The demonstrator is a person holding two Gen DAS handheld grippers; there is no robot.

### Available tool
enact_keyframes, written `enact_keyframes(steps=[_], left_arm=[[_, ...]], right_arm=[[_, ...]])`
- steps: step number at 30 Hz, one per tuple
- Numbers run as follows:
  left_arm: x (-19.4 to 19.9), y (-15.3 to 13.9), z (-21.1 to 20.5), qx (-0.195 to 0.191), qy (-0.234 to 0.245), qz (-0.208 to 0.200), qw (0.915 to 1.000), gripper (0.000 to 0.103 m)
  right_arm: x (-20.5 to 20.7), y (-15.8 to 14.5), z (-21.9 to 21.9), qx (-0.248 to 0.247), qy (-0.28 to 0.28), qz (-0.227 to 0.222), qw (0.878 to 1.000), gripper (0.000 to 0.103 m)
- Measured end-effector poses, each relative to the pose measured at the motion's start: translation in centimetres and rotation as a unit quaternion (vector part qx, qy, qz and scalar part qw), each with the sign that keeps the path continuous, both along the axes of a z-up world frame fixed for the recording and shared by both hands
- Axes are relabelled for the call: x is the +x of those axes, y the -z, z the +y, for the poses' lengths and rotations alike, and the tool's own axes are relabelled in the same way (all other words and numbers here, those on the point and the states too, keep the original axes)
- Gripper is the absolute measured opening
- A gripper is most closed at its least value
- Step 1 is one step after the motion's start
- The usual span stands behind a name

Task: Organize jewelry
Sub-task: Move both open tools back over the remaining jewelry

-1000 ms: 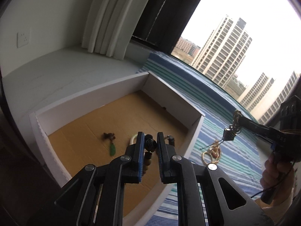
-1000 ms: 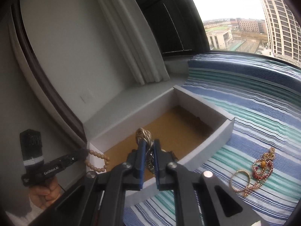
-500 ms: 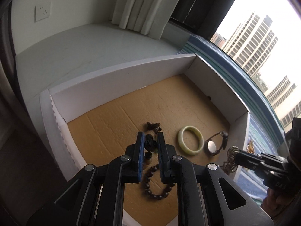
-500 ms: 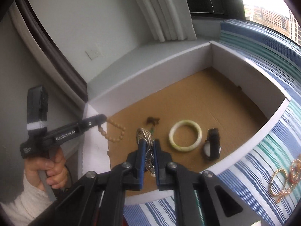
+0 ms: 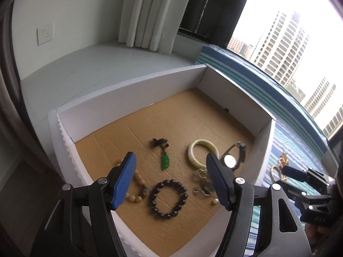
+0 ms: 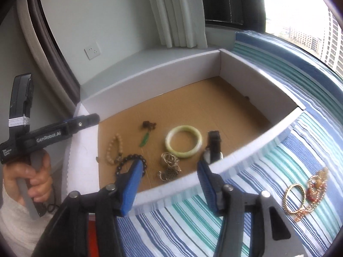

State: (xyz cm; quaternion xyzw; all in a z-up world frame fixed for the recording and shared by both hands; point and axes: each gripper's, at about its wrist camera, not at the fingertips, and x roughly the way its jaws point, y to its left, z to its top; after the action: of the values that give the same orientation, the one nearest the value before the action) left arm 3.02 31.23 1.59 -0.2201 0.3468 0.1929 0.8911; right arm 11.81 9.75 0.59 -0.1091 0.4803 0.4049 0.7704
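A white box (image 5: 128, 94) with a brown cardboard floor holds the jewelry. My left gripper (image 5: 170, 160) hangs over its near side, jaws opening, nothing pressed between them. Below it on the floor lie a dark bead bracelet (image 5: 168, 199), a pale bead bracelet (image 5: 137, 184) and a green pendant (image 5: 165, 160). My right gripper (image 6: 170, 167) is over the box's (image 6: 150, 81) near wall, jaws opening above a silver chain bundle (image 6: 169, 167) lying on the floor. A jade bangle (image 6: 184, 141) and a watch (image 6: 214, 145) lie beside it.
Gold bangles and chains (image 6: 306, 192) lie on the blue and green striped cloth (image 6: 278, 150) to the right of the box. A white ledge (image 5: 85, 68), a curtain and a window stand behind. A hand (image 6: 32, 175) holds the left gripper (image 6: 85, 122).
Both grippers sank toward the box and opened. The bead bracelets dropped from the left one and the silver chain bundle from the right; they now lie on the box floor.
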Motion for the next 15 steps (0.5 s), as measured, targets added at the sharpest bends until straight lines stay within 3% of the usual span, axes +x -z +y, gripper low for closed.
enact_keyframes(steps=[7, 15], left_arm=[[1.8, -0.7, -10.5, -0.002, 0.124, -0.011, 0.9922, 0.077], [5.4, 3.4, -22.1, 0.001, 0.238, 0.04, 0.9705, 0.081]], right_arm=[[-2.4, 0.3, -9.3, -0.031, 0.083, -0.055, 0.995, 0.069], [-4.5, 4.1, -22.8, -0.099, 0.228, -0.075, 0.966, 0.073]])
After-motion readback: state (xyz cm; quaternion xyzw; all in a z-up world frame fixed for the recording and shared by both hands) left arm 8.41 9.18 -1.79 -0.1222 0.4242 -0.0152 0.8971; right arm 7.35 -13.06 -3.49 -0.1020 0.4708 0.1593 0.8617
